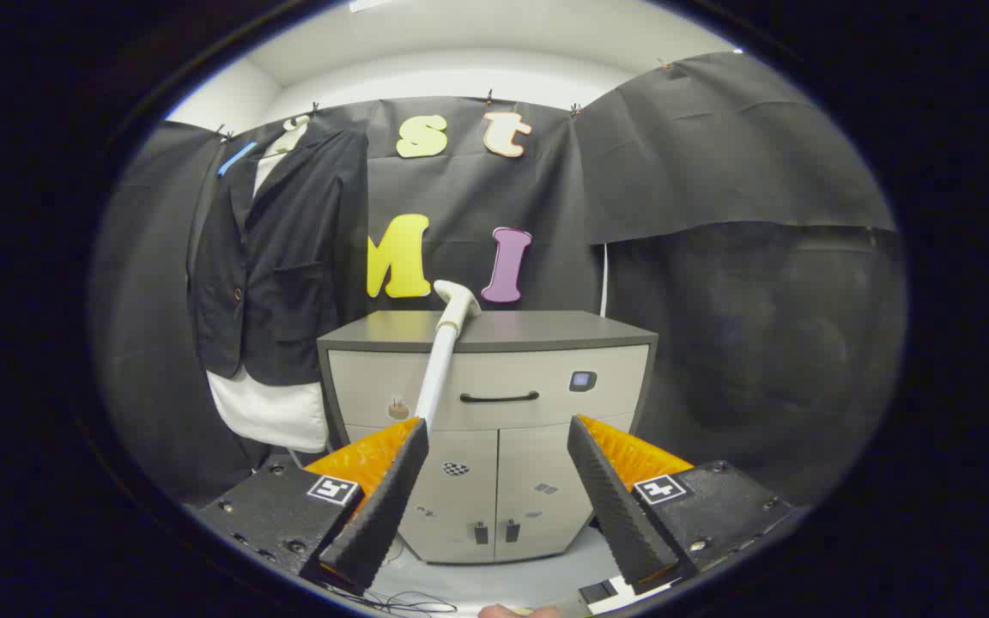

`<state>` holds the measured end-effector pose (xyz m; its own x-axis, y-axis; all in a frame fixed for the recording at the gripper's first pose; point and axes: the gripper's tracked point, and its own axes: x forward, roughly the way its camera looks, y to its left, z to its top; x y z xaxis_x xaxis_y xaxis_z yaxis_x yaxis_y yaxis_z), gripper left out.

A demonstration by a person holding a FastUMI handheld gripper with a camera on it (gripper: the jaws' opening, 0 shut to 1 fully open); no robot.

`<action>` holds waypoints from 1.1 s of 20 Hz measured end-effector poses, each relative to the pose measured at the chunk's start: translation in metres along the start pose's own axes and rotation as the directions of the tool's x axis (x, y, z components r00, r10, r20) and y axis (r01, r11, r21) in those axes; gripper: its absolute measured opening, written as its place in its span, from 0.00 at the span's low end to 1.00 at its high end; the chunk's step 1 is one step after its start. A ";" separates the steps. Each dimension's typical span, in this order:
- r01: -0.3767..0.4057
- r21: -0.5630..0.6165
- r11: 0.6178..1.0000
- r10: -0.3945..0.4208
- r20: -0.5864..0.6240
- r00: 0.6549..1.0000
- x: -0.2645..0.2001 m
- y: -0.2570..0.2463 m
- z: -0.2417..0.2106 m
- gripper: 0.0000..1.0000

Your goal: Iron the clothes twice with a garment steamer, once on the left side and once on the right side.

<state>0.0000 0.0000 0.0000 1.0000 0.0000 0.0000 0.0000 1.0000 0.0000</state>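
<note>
**Tool open, steamer resting on cabinet ahead**

One tool (494,433) is in view, its two fingers spread wide with nothing between them. Neither finger presses on anything.

One steamer (445,343) lies beyond the fingers, ahead and to the left. Its pale wand rises from behind the tip of the left finger and slants up and slightly right. The head sits at the front edge of the cabinet's top. Whether the left finger touches the wand cannot be told; the wand passes behind the fingertip in this view.

One cabinet (494,403) stands straight ahead of the tool. It has a dark tabletop (546,330), one drawer with one dark handle (499,397), and two doors below. A small dark square panel sits to the right of the handle.

One dark jacket (284,257) hangs on the booth wall, beyond the left finger and left of the cabinet. It hangs over one white garment (270,412), whose hem shows below the jacket and whose collar shows at the top. The jacket's right edge is just beside the cabinet's left side.
</note>
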 end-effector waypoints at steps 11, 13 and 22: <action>0.018 -0.016 1.000 -0.019 -0.017 1.000 -0.001 -0.007 0.000 1.00; 0.029 -0.015 0.999 -0.029 -0.014 0.999 -0.003 -0.007 0.002 1.00; 0.038 -0.012 0.999 -0.038 0.032 0.999 0.012 0.032 0.029 1.00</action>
<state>0.0120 0.0324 0.0287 0.9988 -0.0378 0.0324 0.0382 0.9992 -0.0116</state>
